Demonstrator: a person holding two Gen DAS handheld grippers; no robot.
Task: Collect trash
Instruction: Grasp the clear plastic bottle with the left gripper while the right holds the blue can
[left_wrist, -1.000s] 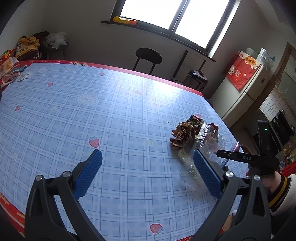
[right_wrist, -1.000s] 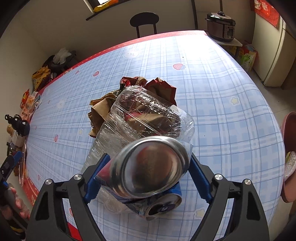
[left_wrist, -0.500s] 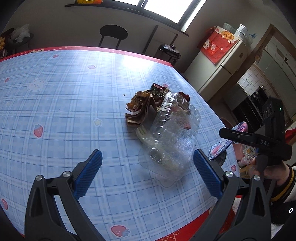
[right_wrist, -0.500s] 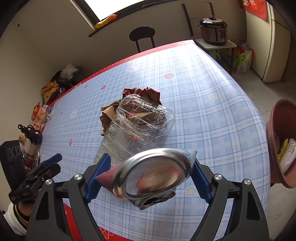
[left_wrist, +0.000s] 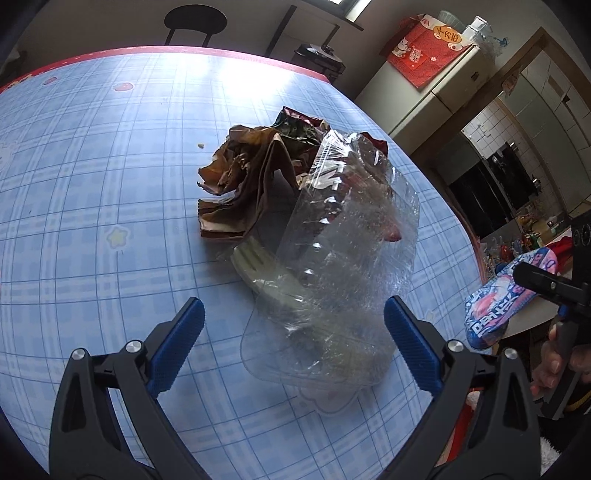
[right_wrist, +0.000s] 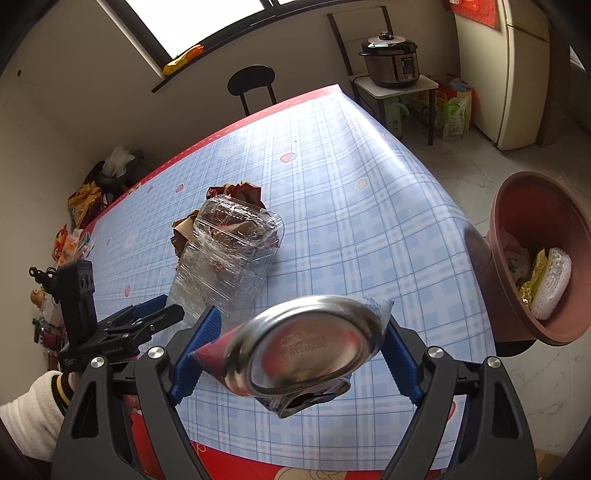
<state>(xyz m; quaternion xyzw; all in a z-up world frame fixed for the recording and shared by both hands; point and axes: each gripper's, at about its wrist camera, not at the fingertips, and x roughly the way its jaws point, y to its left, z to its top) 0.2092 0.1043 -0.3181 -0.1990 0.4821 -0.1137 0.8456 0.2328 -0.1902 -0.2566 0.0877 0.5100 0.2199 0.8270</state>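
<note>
Over at nine o'clock the left gripper (left_wrist: 293, 334) is hovering low above the blue checked table (left_wrist: 92, 192), jaws spread wide and gripping nothing. Its blue pads (left_wrist: 177, 343) are flanking the near end of the clear plastic container (left_wrist: 343, 266), which is lying on its side on the cloth, apparently not touching it. A pale plastic fork (left_wrist: 258, 267) is lying against the container's left side. At twelve o'clock from the container, crumpled brown wrappers (left_wrist: 243, 184) are sitting right against it. Moving to three o'clock, the right gripper (right_wrist: 297, 350) is squeezing a crushed can (right_wrist: 306, 349) between its pads, holding it above the table's near edge. Further right, beyond the table's corner, a reddish-brown bin (right_wrist: 517, 280) is waiting with trash already inside.
</note>
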